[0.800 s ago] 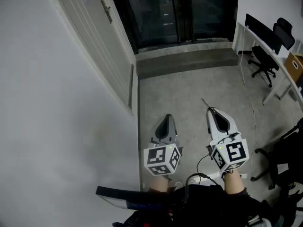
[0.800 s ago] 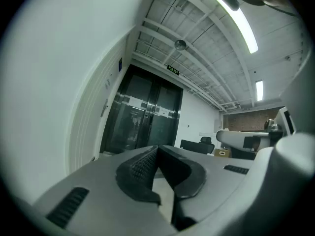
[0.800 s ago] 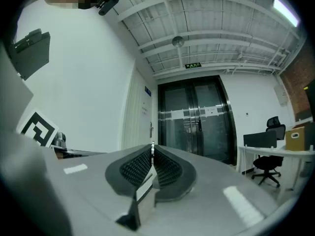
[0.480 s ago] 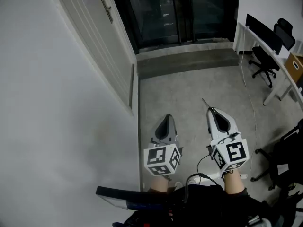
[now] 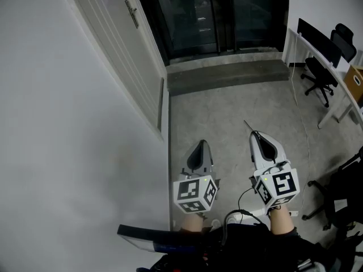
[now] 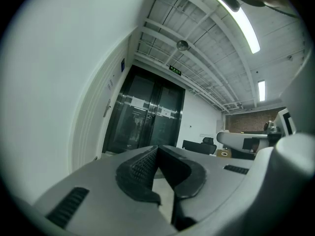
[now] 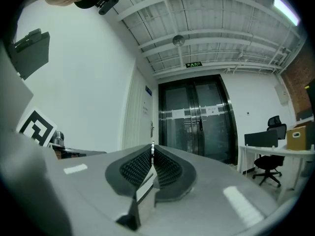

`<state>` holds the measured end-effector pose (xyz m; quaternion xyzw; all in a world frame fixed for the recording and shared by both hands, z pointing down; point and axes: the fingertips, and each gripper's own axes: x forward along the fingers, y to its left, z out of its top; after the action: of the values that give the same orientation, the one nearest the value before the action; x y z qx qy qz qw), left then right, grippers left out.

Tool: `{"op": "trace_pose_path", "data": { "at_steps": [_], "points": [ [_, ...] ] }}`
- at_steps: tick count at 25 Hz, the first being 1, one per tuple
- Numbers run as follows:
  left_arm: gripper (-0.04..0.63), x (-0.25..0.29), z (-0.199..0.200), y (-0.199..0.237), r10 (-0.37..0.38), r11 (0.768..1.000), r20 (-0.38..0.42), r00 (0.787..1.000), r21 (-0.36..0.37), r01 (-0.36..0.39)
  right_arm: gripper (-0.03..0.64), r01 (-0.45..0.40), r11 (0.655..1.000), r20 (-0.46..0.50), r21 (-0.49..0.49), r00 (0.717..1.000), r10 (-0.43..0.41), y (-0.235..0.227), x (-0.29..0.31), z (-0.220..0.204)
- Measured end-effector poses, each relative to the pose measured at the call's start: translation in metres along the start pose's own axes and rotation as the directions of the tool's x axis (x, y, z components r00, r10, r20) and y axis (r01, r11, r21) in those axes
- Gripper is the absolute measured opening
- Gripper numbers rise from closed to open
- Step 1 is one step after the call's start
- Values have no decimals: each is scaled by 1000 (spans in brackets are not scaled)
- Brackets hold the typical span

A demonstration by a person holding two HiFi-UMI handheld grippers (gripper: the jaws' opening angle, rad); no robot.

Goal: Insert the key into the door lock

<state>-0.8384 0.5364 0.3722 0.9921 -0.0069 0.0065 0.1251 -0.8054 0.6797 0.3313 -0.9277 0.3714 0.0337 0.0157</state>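
So the right gripper (image 5: 253, 135) has its jaws pinched on the key (image 5: 248, 125), with the thin blade poking out past the tips. The left gripper (image 5: 200, 144) sits just beside it, jaws pressed together on nothing. The white door (image 5: 116, 44) with its lever handle (image 5: 131, 13) is up ahead on the left wall, well apart from both grippers.

Concrete floor (image 5: 238, 112) open before you toward 12 o'clock, white wall (image 5: 68, 152) hard along your 9, door (image 5: 122, 55) at 11 (shut), desk (image 5: 339, 78) and chairs (image 5: 316, 79) crowding your 2.
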Motion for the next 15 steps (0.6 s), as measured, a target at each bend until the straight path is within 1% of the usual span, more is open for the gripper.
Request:
{"op": "trace_pose_path", "data": {
  "at_steps": [4,10,15],
  "points": [
    [0,-2,-1,17,8,1000,-9,1000,-16,-8,11,4,1000,-11,-10,1000,-4,7,10,-2],
    [0,-6,-9,39,20,998,-25,999,-63,-22,11,13,1000,-18,-19,1000,-13,18,20,-5],
    [0,11,-20,48,2,997,-44,999,-78,-6,11,10,1000,-23,-11,1000,-10,17,39,-17]
  ]
}}
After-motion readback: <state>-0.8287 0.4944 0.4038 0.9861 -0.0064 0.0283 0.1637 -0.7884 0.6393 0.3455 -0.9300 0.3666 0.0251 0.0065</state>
